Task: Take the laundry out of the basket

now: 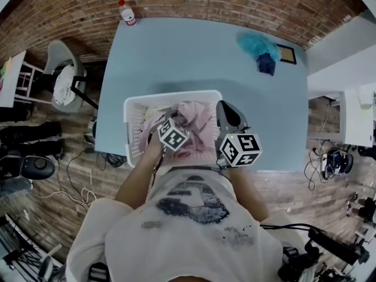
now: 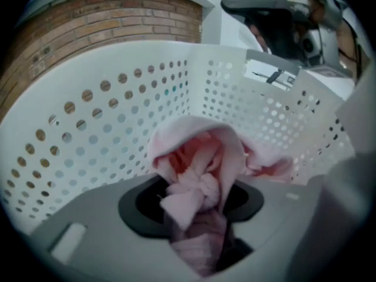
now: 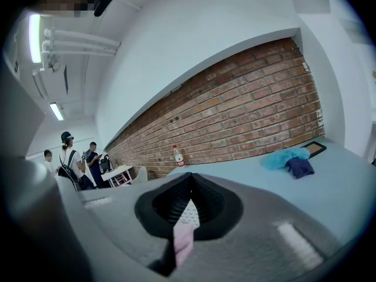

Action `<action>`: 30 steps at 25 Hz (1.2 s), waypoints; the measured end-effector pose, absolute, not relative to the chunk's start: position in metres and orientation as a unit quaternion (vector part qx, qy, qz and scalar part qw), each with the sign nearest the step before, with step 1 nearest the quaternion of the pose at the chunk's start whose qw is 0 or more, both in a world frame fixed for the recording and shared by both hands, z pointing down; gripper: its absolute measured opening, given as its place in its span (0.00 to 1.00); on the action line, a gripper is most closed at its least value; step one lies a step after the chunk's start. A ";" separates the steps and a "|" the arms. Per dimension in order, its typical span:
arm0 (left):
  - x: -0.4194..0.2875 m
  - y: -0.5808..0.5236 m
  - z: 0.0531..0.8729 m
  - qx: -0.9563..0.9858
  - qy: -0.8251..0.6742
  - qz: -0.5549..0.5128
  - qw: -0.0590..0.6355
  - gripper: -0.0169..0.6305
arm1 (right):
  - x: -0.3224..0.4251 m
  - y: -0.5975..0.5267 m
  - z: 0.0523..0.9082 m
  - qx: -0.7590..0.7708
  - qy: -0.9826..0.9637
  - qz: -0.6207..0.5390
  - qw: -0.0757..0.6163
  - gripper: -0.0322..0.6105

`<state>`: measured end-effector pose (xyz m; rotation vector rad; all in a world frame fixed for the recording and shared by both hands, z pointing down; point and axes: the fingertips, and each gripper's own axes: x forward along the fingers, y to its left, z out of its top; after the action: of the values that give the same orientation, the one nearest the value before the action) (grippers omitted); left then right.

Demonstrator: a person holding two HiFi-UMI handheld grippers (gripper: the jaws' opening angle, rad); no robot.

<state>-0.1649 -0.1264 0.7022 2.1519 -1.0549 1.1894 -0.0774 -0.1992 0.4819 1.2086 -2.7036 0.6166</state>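
Left gripper view showed the left gripper (image 2: 197, 201) pinching the cloth (image 2: 235, 148) straight ahead, down in the basket (image 2: 106, 116), with the closed right gripper (image 1: 226, 111) just right.

Basket (image 1: 132, 107): at the near edge of the tabletop (image 1: 194, 57), left of centre, laundry (image 1: 197, 119) in it. Left tool (image 2: 197, 194): inside the basket, laundry between its jaws. Right tool (image 1: 223, 107): just beside the basket's right rim. Bottle (image 1: 127, 13): far left corner. Cloth heap (image 1: 258, 46): far right, a frame (image 1: 286, 53) just right of it. Chair (image 1: 61, 78): on the floor, left of the tabletop.
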 end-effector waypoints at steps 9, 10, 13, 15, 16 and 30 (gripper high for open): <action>-0.175 -0.126 0.672 0.798 -0.409 0.367 0.249 0.26 | -0.070 -0.188 0.478 0.413 -0.886 0.206 0.053 0.05; -0.175 -0.126 0.670 0.798 -0.413 0.361 0.250 0.26 | -0.070 -0.187 0.478 0.414 -0.885 0.207 0.053 0.05; -0.175 -0.125 0.663 0.802 -0.416 0.346 0.254 0.24 | -0.069 -0.183 0.478 0.418 -0.883 0.208 0.052 0.05; -0.175 -0.125 0.653 0.806 -0.415 0.333 0.257 0.24 | -0.071 -0.181 0.477 0.420 -0.882 0.207 0.051 0.05; -0.175 -0.125 0.647 0.809 -0.415 0.325 0.260 0.23 | -0.071 -0.180 0.476 0.422 -0.882 0.206 0.050 0.05; -0.188 -0.113 0.571 0.853 -0.434 0.204 0.209 0.22 | -0.071 -0.148 0.462 0.461 -0.867 0.186 0.032 0.05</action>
<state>-0.1884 -0.1133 0.5709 2.3718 -1.2069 0.5662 -0.0712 -0.1482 0.4619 1.4185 -2.6712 0.5733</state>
